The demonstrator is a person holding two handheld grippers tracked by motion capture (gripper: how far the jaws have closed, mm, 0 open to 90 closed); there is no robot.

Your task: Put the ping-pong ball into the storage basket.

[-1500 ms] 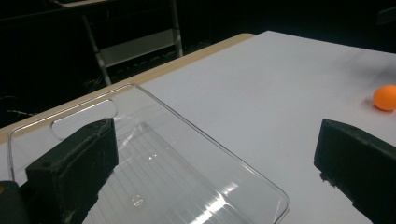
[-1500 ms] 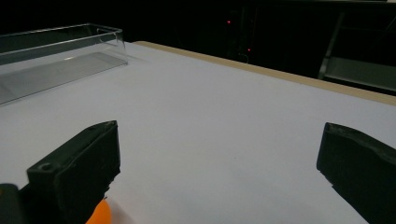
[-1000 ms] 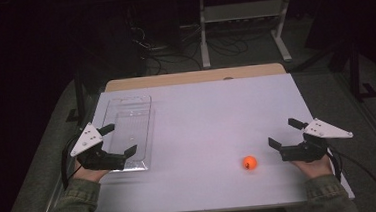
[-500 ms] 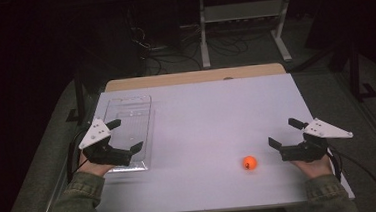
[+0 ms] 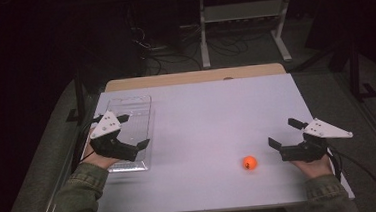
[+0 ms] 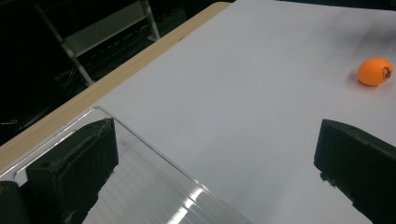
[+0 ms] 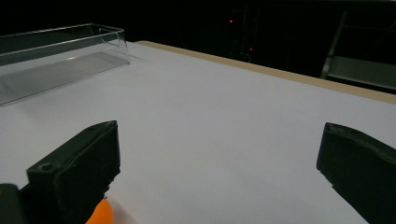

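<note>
A clear plastic tray (image 5: pixel 135 107) lies on the left side of the white tabletop (image 5: pixel 211 114), its long sides running from near to far. Nothing can be seen inside it; its ribbed floor looks bare in the high view and in both gripper views.

The left hand-held gripper (image 5: pixel 127 132) hangs over the near half of the tray with its jaws wide apart and nothing between them. In the left gripper view one jaw sits above the tray's floor while the other is out over the bare tabletop, so the tray's right wall (image 6: pixel 154 151) runs between the two.

An orange ball (image 5: pixel 249 162) rests on the tabletop toward the near right, well apart from the tray and outside it. In the left gripper view the ball (image 6: pixel 375 71) shows dark print on its side.

The right hand-held gripper (image 5: pixel 282 135) is at the near right, just right of the ball and not touching it, jaws spread wide and empty. In the right gripper view a sliver of the ball (image 7: pixel 100 214) peeks out beside one jaw.
</note>
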